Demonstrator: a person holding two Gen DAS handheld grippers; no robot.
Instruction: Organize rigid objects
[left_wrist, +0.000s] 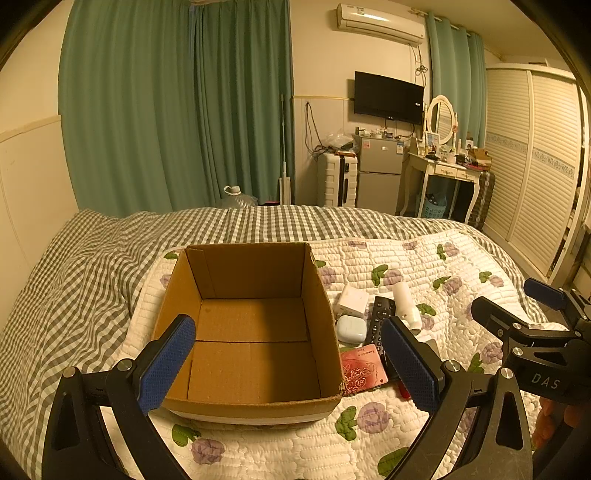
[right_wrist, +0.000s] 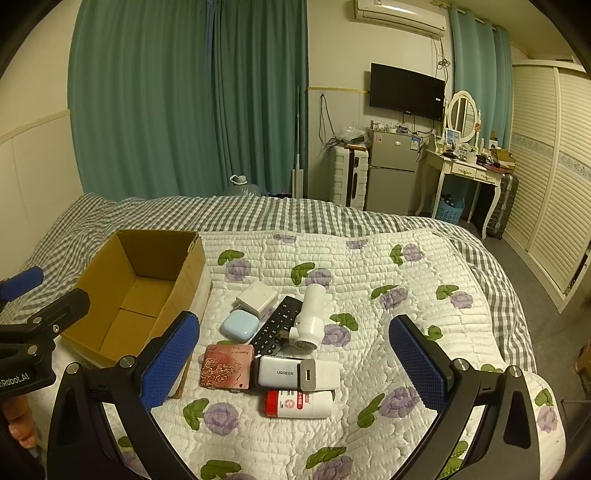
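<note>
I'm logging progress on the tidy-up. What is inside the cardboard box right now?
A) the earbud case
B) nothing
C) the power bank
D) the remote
B: the box shows only its bare cardboard floor, while the remote, earbud case and power bank all lie on the quilt beside it.

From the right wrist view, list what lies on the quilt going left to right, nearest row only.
Cardboard box → pink patterned case → UGREEN charger, with the red-and-white bottle just in front of it.
</note>
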